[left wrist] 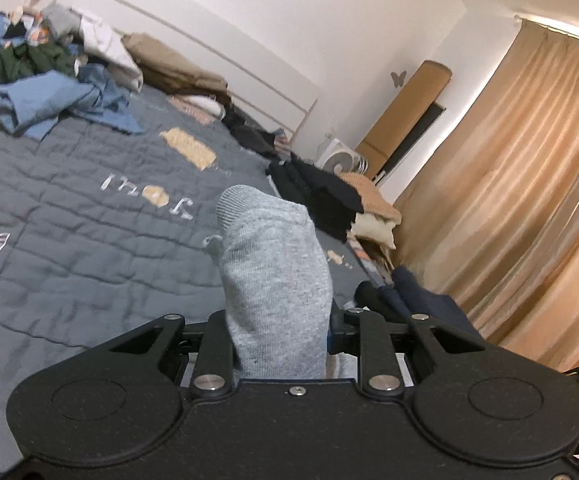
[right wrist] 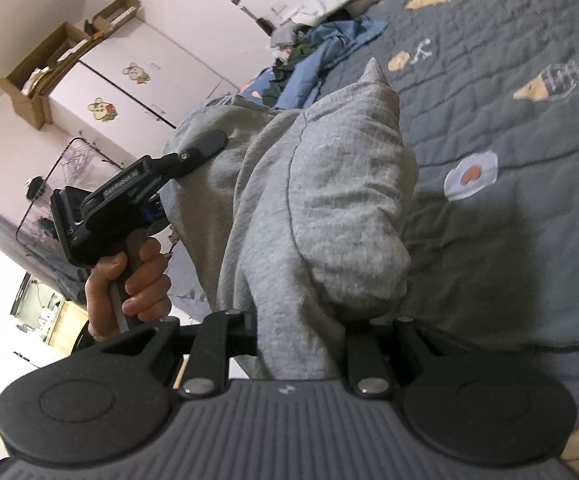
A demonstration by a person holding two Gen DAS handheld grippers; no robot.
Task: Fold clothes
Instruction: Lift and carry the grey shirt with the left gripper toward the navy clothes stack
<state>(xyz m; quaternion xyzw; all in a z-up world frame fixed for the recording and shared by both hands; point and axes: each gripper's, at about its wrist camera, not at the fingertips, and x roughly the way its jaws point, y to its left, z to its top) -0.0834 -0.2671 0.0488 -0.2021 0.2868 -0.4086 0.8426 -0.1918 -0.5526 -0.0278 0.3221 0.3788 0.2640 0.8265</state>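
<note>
A wide bed under a dark grey quilted cover (right wrist: 509, 240) with small stitched pictures filled the scene. Above it hung a light grey knitted sweatshirt (right wrist: 309, 200), lifted off the cover. The left tool (right wrist: 209, 144) was closed on its far edge, the right tool (right wrist: 297, 332) on its near fold. Crumpled blue clothes (left wrist: 49, 104) lay far left.

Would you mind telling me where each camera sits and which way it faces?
Left wrist: on the left gripper, facing along the bed toward the curtain; only its own jaws show, shut on the grey garment.
Right wrist: on the right gripper, facing across the bed toward the cabinets; it shows the hand holding the left gripper.
Shared: grey garment, bed, blue clothes.
</note>
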